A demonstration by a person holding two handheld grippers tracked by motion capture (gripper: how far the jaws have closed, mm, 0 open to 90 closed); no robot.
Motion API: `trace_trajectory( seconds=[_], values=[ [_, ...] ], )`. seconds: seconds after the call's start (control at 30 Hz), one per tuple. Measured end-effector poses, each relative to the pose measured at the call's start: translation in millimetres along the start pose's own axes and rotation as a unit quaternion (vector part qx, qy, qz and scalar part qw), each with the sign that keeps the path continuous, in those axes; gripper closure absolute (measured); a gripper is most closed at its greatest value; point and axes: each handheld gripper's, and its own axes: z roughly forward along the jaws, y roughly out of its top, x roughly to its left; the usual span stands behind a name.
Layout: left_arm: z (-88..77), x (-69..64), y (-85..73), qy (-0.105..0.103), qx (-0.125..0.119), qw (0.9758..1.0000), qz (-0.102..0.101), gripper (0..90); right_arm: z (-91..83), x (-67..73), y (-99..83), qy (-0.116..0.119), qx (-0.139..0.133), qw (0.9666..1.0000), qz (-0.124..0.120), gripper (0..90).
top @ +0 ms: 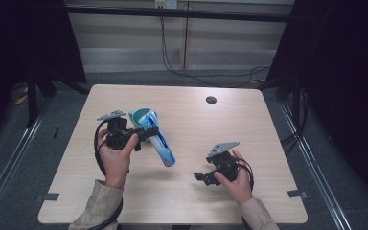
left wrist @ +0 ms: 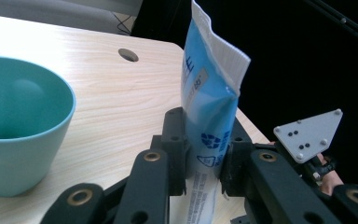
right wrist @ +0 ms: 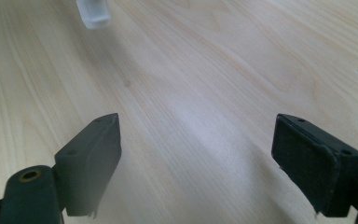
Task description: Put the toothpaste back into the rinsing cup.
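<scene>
Your left tool (top: pixel 146 134) is clamped on the blue toothpaste tube (top: pixel 160 143), holding it off the bench (top: pixel 230 120) just beside the teal bowl (top: pixel 143 116), with the cap end slanting down toward the middle of the bench. Your right tool (top: pixel 200 177) sits low over bare wood, well apart from the tube, its jaws spread wide with nothing between them.

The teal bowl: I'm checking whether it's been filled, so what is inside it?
The teal bowl shows a bare teal inner wall; its near rim hides the bottom, so contents there cannot be ruled out.
</scene>
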Motion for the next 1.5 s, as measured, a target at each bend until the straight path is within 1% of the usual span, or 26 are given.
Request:
trace_trajectory(
  seconds=[0.07, 0.1, 0.13, 0.2, 0.4, 0.43, 0.63, 0.7, 0.77, 0.8, 0.83, 0.97, 1.03, 1.23, 1.33, 1.43, 1.5],
  values=[
    [-1.2, -0.9, 2.2, 0.004, 0.001, 1.0000, 0.006, 75.8, -0.8, -0.8, -5.3, -0.006, 0.000, 1.0000, -0.004, 15.2],
    [-1.2, -0.9, 2.2, 0.004, 0.001, 1.0000, 0.006, 75.8, -0.8, -0.8, -5.3, -0.006, 0.000, 1.0000, -0.004, 15.2],
    [-1.8, -1.8, 3.9, 0.006, 0.000, 0.9999, 0.012, 75.8, -1.0, -1.5, -8.7, -0.011, -0.001, 0.9999, -0.005, 15.3],
    [-2.3, -2.6, 5.7, 0.008, 0.000, 0.9998, 0.016, 75.8, -1.8, -2.8, -11.9, -0.012, 0.000, 0.9999, -0.002, 15.2],
    [-3.6, -3.5, 8.6, 0.014, -0.005, 0.9997, 0.020, 75.7, -3.0, -5.3, -19.4, -0.018, -0.003, 0.9998, -0.001, 15.2],
    [-3.9, -3.3, 9.2, 0.013, -0.004, 0.9997, 0.020, 75.7, -3.8, -5.7, -21.3, -0.022, -0.005, 0.9997, 0.001, 15.2],
    [-6.0, -4.4, 13.6, 0.018, -0.009, 0.9995, 0.023, 75.7, -5.4, -8.7, -29.1, -0.025, -0.009, 0.9996, 0.010, 15.2],
    [-6.5, -4.4, 15.5, 0.019, -0.010, 0.9995, 0.024, 75.7, -5.4, -9.3, -31.4, -0.029, -0.005, 0.9995, 0.008, 15.1],
    [-7.0, -4.8, 17.3, 0.022, -0.013, 0.9994, 0.025, 75.6, -5.4, -9.4, -33.5, -0.030, -0.009, 0.9995, 0.008, 15.0],
    [-7.4, -4.6, 18.4, 0.022, -0.010, 0.9994, 0.026, 75.6, -5.7, -9.1, -34.5, -0.031, -0.012, 0.9994, 0.007, 15.0],
    [-7.5, -4.4, 19.3, 0.023, -0.012, 0.9993, 0.027, 75.6, -5.7, -9.1, -34.5, -0.031, -0.012, 0.9994, 0.007, 15.0],
    [-9.6, -4.3, 22.9, 0.027, -0.014, 0.9991, 0.029, 75.6, -4.6, -6.7, -36.4, -0.043, -0.013, 0.9990, -0.008, 14.5],
    [-10.9, -3.5, 24.9, 0.027, -0.016, 0.9991, 0.027, 75.6, -4.4, -6.1, -37.1, -0.046, -0.016, 0.9988, -0.008, 14.4],
    [-14.7, -3.6, 32.9, 0.030, -0.021, 0.9989, 0.030, 75.6, -4.0, -5.1, -37.6, -0.051, -0.014, 0.9985, -0.012, 14.4],
    [-16.1, -3.8, 38.1, 0.032, -0.025, 0.9987, 0.031, 75.6, -2.9, -3.3, -38.2, -0.061, -0.014, 0.9978, -0.019, 14.1],
    [-16.4, -4.8, 40.6, 0.035, -0.025, 0.9985, 0.034, 75.6, -2.8, -3.2, -38.7, -0.063, -0.016, 0.9978, -0.017, 14.1],
    [-16.3, -5.5, 44.4, 0.034, -0.027, 0.9985, 0.035, 75.5, -2.4, -3.5, -39.7, -0.064, -0.023, 0.9976, -0.016, 13.8]
  ],
)
